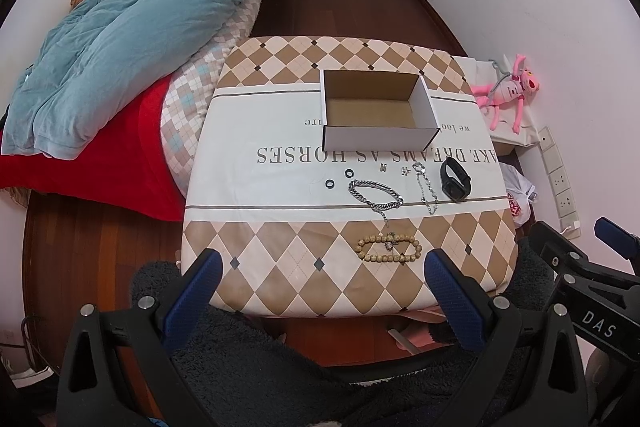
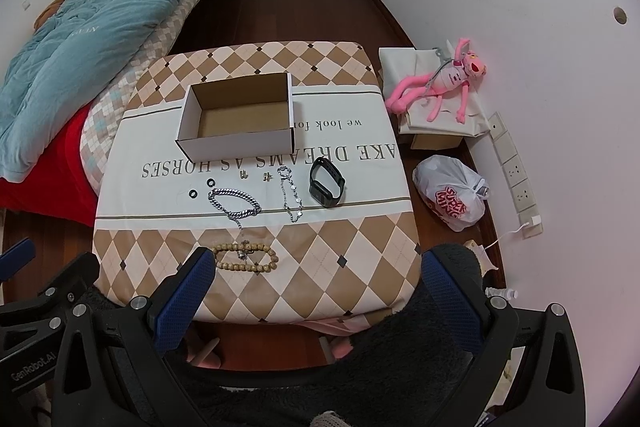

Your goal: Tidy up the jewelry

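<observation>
An empty open cardboard box (image 1: 376,111) (image 2: 240,121) stands at the back of a cloth-covered table (image 1: 280,195) (image 2: 360,227). In front of it lie two black rings (image 1: 349,172) (image 2: 211,182), small earrings (image 1: 406,171) (image 2: 267,177), a thick silver chain bracelet (image 1: 376,194) (image 2: 234,203), a thin silver bracelet (image 1: 426,189) (image 2: 291,197), a black smart band (image 1: 455,181) (image 2: 326,185) and a wooden bead bracelet (image 1: 388,247) (image 2: 246,257) nearest me. My left gripper (image 1: 324,281) and right gripper (image 2: 318,277) are both open and empty, held back at the table's near edge.
A bed with a blue quilt (image 1: 132,27) (image 2: 92,39) and red blanket (image 1: 80,163) lies left of the table. A pink plush toy (image 1: 508,91) (image 2: 440,83) on a white bag and a tied plastic bag (image 2: 452,191) sit on the floor to the right, by the wall.
</observation>
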A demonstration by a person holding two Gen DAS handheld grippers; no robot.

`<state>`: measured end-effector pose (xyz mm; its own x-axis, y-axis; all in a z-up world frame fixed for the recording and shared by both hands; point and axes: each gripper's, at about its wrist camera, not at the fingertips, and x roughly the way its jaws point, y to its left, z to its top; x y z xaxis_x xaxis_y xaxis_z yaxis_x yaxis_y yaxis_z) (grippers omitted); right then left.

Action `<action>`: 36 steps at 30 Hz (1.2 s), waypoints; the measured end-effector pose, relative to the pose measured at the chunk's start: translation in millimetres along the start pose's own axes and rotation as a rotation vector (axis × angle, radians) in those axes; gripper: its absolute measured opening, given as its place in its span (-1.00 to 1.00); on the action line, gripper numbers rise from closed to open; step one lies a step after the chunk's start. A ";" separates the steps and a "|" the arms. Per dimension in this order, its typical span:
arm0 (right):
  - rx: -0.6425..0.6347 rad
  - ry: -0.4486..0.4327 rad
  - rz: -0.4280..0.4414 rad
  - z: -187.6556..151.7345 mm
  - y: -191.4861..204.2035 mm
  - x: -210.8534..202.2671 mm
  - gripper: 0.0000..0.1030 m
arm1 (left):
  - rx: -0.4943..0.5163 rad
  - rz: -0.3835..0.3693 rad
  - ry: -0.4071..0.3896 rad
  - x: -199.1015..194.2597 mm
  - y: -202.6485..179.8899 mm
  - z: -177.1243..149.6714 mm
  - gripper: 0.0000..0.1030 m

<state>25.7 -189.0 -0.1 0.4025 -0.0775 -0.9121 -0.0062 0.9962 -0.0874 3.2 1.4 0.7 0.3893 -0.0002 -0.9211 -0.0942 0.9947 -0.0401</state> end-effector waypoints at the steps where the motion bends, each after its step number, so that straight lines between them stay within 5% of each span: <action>1: 0.001 0.000 0.000 0.5 -0.6 0.0 1.00 | -0.002 -0.001 0.000 -0.3 0.1 0.0 1.00; 36: -0.002 0.004 0.000 -0.7 1.2 2.4 1.00 | -0.003 -0.003 -0.002 -2.8 -0.7 2.6 1.00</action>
<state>26.0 -188.1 -2.6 0.3988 -0.0780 -0.9137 -0.0079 0.9960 -0.0884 4.5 1.0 4.3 0.3910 -0.0029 -0.9204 -0.0956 0.9945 -0.0438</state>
